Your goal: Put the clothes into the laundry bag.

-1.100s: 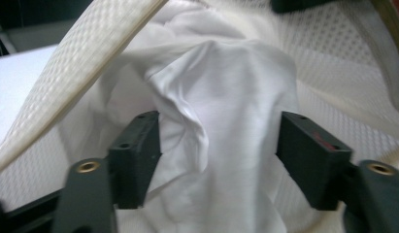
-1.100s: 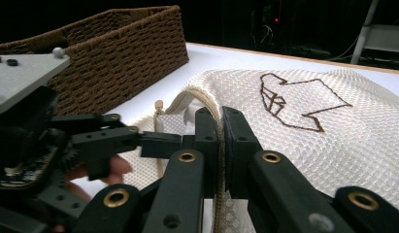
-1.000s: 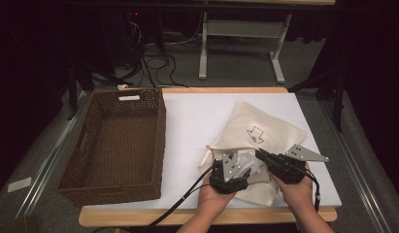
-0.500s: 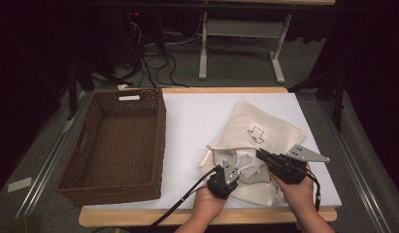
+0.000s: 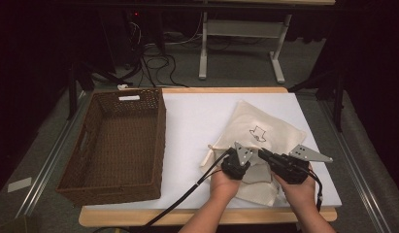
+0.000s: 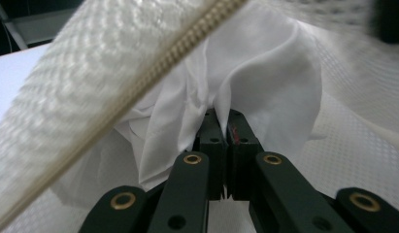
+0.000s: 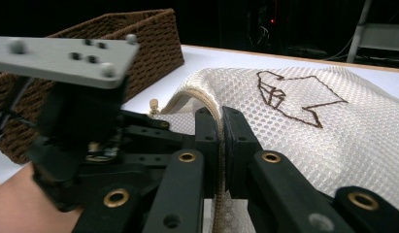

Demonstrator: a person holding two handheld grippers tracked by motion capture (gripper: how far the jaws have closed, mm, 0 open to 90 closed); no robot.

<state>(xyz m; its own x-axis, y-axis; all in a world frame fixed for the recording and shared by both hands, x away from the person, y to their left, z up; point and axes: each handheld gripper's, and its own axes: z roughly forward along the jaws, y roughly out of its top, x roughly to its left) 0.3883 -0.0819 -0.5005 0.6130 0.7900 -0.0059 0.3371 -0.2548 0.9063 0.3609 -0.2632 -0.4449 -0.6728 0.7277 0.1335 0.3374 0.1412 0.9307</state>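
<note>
the mesh laundry bag [image 5: 277, 136] lies on the right half of the white tabletop [image 5: 197, 121], well apart from the brown wicker basket [image 5: 114, 145] that stands on the tabletop's left side. the bag is cream-coloured, with a small dark outline stitched on its upper face, and its near edge is lifted and rumpled where the 2 hands work at it.

the left tongs [image 5: 236, 162] sit at the bag's near left corner, with the left hand [image 5: 224, 182] behind them. in the left gripper view the left tongs [image 6: 225, 124] are pinched tight on a fold of white cloth [image 6: 250, 87] that bulges out of the bag; the cloth bunches right at the jaw tips. their jaws have just been closing, and the cloth is between them. the bag's zipper edge [image 6: 177, 48] runs slantwise across that view, above the cloth and blurred.

the right tongs [image 5: 265, 156] lie just beside the left ones, held by the right hand [image 5: 299, 187] near the tabletop's front edge. in the right gripper view the right tongs [image 7: 220, 121] are clamped on the bag's corded rim [image 7: 211, 109], which passes down between the 2 jaws. the mesh rises in a hump just beyond the tips, and the stitched outline [image 7: 294, 94] shows on the mesh to the right. the left gripper's dark body and its grey plate [image 7: 61, 58] are close by on the left of that view, with the basket behind them.
</note>
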